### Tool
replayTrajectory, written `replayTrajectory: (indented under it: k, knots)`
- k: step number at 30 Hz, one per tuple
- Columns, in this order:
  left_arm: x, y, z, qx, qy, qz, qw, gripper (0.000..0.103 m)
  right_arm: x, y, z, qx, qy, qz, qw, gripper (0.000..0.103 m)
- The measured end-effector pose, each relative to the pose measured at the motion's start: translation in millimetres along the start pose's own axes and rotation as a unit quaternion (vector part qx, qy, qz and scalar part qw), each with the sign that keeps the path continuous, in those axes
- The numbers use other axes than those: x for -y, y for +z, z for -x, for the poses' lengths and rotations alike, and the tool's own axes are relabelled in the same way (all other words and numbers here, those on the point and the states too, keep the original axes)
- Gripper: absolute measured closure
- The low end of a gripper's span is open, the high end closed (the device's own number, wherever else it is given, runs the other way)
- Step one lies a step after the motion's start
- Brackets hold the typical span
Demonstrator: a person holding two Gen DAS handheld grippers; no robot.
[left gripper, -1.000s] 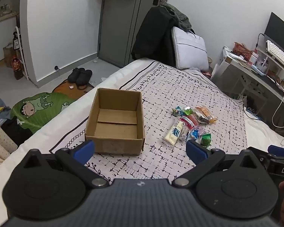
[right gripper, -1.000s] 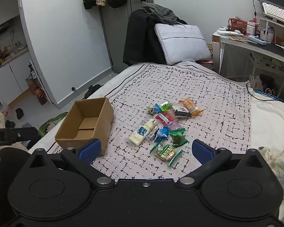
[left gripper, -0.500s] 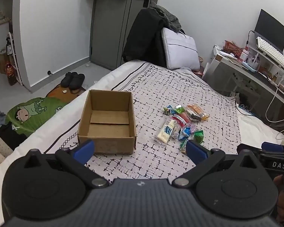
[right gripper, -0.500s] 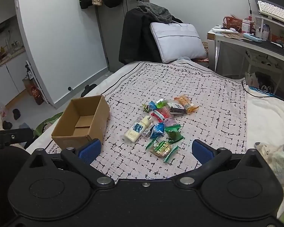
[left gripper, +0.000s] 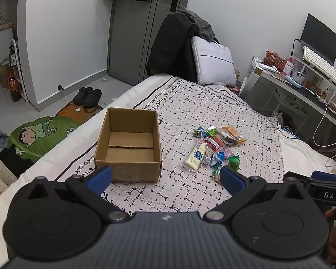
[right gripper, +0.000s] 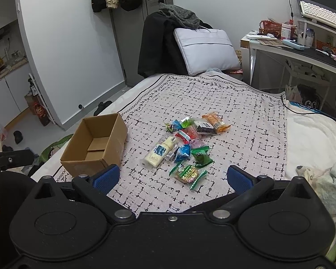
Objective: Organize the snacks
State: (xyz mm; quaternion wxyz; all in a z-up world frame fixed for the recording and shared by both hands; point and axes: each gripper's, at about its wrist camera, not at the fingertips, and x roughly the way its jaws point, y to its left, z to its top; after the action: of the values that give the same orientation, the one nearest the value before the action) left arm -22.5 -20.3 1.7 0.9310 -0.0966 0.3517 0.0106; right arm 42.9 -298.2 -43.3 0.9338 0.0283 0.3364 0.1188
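Note:
An empty open cardboard box [left gripper: 128, 144] [right gripper: 96, 146] stands on the patterned bed cover. To its right lies a loose pile of several wrapped snacks [left gripper: 214, 149] [right gripper: 188, 141], with a cream-coloured packet [right gripper: 160, 153] nearest the box and a green-and-gold packet [right gripper: 188, 174] closest to me. My left gripper [left gripper: 165, 177] is held open above the near edge of the bed, in front of the box. My right gripper [right gripper: 172, 177] is open too, just short of the green-and-gold packet. Nothing is between either pair of fingers.
The bed cover [left gripper: 212, 103] spreads towards a pillow [right gripper: 205, 49] and a chair draped with dark clothes [left gripper: 174, 47]. A cluttered desk [right gripper: 302, 44] stands at the right. Crumpled fabric [right gripper: 324, 183] lies at the bed's right edge. Shoes [left gripper: 88, 95] and a mat sit on the floor left.
Both grippers have drawn back and risen a little, so box and snacks look smaller and farther away. Both stay open and nothing on the bed has moved.

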Motion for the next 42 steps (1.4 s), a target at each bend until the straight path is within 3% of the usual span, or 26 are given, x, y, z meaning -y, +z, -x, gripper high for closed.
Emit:
replayTrajectory:
  k: [42]
  knots:
    - [3,-13,5,0.001,-0.015,0.009,0.9998,0.001,-2,-4,3,-0.001,0.025,0.011,1.000,0.000]
